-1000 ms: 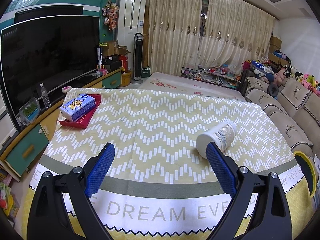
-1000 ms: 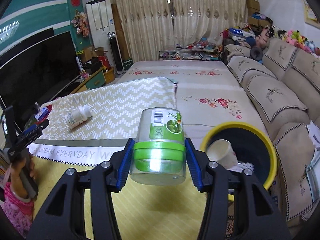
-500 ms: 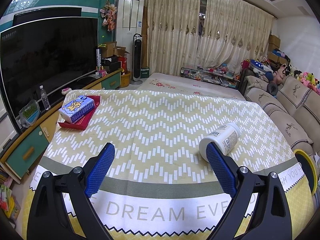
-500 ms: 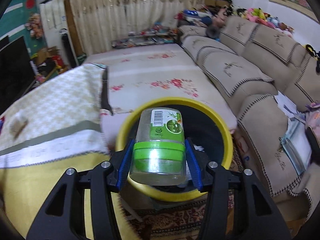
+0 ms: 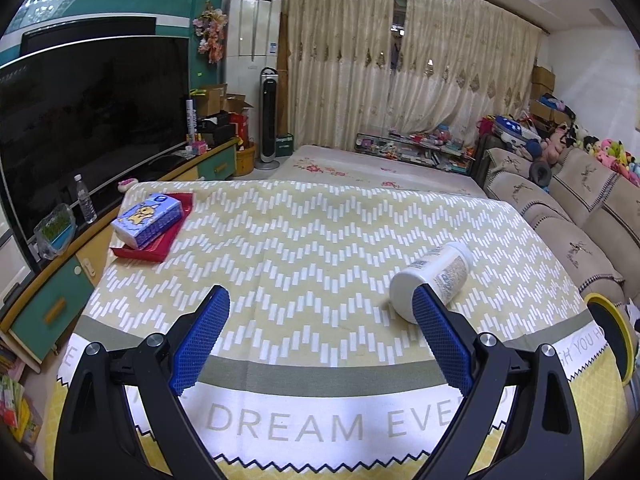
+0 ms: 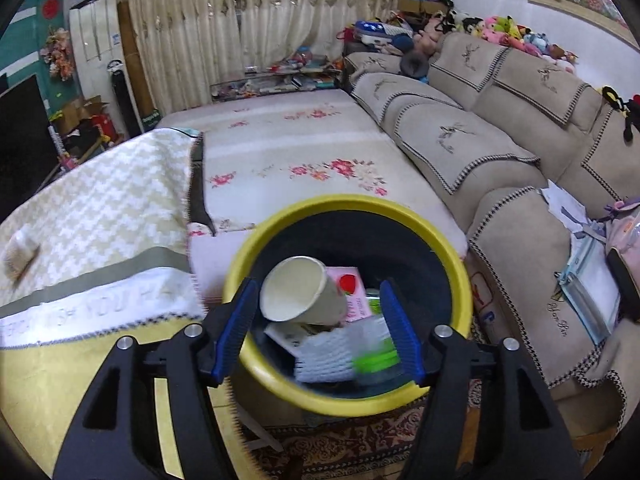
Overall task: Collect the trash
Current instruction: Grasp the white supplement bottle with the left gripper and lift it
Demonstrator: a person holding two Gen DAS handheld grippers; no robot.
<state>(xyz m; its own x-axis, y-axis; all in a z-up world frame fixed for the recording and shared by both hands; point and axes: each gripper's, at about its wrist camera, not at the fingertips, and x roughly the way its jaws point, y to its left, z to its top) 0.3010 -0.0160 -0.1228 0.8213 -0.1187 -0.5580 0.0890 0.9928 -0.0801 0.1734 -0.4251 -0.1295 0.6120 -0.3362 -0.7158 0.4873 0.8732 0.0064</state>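
In the right wrist view the right gripper (image 6: 316, 328) hangs above the round yellow-rimmed trash bin with a dark inside (image 6: 448, 240), low in the centre of the frame. Its blue-padded jaws are spread wide and grip nothing. Between them, inside the bin, lie a white paper cup on its side (image 6: 300, 296), a pink carton with a red strawberry print (image 6: 352, 296) whose lettering is too small to read, and a blurred clear jar with a green lid (image 6: 374, 354) at the lower right of the bin.

In the left wrist view the left gripper (image 5: 320, 340) hovers over the yellow and white chevron tablecloth (image 5: 312, 240), jaws wide apart and empty. Along the cloth's white border, at the bottom of the frame, runs grey lettering — "DREAM EVE", then "H YOU H" at the right edge. A white plastic bottle with a printed label (image 5: 432, 280) lies on its side at centre right, just beyond the right finger's tip; its small print cannot be read. At middle left a blue tissue pack with a cartoon bear (image 5: 146, 220) rests on a red tray (image 5: 148, 250). The bin's yellow rim shows at the far right edge.
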